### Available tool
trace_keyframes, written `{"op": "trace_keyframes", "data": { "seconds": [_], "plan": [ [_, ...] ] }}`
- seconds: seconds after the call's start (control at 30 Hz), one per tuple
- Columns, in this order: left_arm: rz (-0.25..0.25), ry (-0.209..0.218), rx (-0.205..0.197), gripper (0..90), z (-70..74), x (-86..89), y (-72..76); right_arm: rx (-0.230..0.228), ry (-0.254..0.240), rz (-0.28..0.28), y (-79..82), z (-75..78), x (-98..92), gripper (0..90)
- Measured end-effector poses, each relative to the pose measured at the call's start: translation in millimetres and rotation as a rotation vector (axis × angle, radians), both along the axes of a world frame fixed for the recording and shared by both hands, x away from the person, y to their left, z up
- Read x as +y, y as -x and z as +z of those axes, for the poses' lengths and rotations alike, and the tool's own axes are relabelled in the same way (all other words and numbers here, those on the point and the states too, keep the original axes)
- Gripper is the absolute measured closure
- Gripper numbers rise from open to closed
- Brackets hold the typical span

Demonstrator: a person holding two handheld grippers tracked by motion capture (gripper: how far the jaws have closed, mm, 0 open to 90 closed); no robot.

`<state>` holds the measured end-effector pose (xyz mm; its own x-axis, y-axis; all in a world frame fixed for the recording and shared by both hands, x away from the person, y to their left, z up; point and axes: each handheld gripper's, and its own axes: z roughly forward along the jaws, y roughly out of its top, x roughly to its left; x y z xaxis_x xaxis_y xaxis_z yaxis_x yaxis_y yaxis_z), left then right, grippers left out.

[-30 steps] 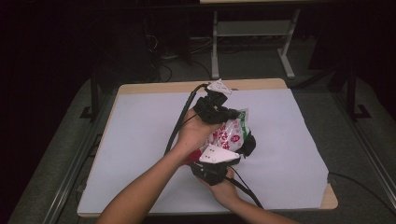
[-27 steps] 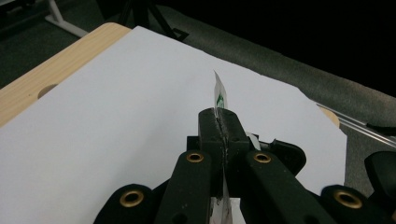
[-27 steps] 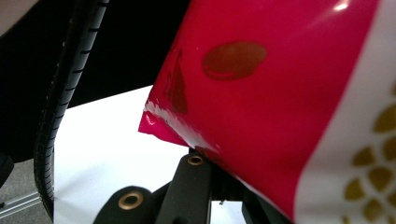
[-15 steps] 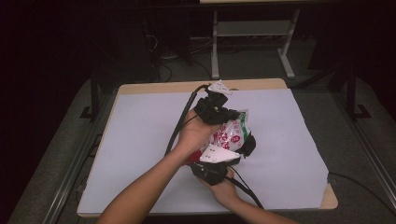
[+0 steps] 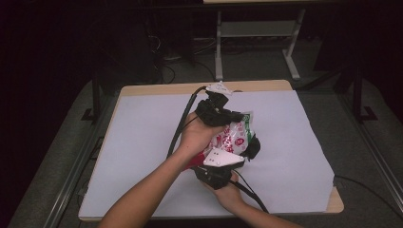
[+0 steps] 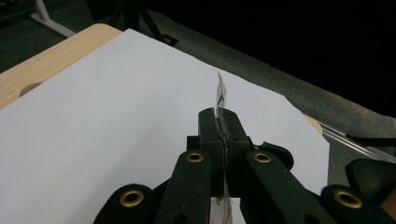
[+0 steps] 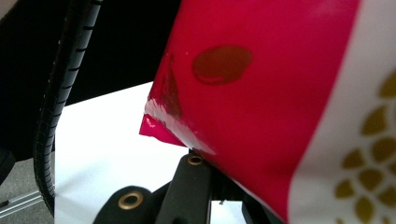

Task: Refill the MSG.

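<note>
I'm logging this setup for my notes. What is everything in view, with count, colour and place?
snack bag: one, red, white and green, held above the middle of the table between both grippers
paper sheet: one, white, covering most of the table top
table: one, light wood, edges showing round the sheet
metal stand: one, grey, on the floor beyond the table
cables: two, black, trailing from the grippers
left gripper: one, black, fingers shut on the bag's far edge
right gripper: one, black with grey plate, shut on the bag's near red end
forearms: two, entering from the bottom of the high view
</note>
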<state>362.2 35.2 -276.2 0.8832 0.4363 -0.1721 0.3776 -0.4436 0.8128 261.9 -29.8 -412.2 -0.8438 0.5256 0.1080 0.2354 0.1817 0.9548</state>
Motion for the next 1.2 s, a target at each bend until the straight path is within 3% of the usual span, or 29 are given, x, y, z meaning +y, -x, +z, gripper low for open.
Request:
{"op": "trace_keyframes", "data": {
  "seconds": [0.97, 1.2],
  "plan": [
    [-0.061, 0.059, 0.025, 90.0, 9.5, 13.0, 5.5, 0.003, 0.015, 0.003, -1.5, -2.5, 0.2, 89.9],
    [-0.052, 0.076, 0.027, 90.0, 12.3, 18.3, 5.6, 0.007, 0.015, 0.002, -2.1, -2.8, 0.1, 90.0]
  ]
}}
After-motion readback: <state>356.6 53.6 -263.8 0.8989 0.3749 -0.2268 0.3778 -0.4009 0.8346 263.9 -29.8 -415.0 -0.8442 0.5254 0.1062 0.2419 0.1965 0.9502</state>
